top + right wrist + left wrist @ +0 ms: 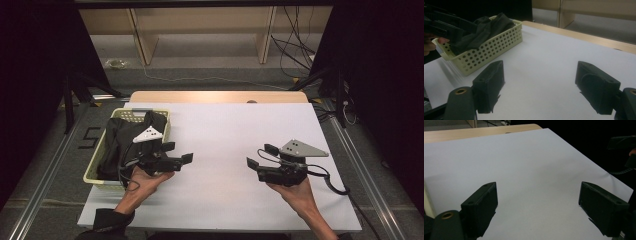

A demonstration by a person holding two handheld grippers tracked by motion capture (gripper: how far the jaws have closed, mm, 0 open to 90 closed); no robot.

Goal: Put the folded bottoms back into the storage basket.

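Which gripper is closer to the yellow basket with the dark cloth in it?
The left. The left gripper hovers beside the basket, at its right edge, jaws open and empty. The right gripper is far off across the white table, also open.

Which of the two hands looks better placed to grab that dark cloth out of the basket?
Probably the left. The left gripper hovers open right beside the basket holding the dark cloth; the right gripper, also open, is across the white table.
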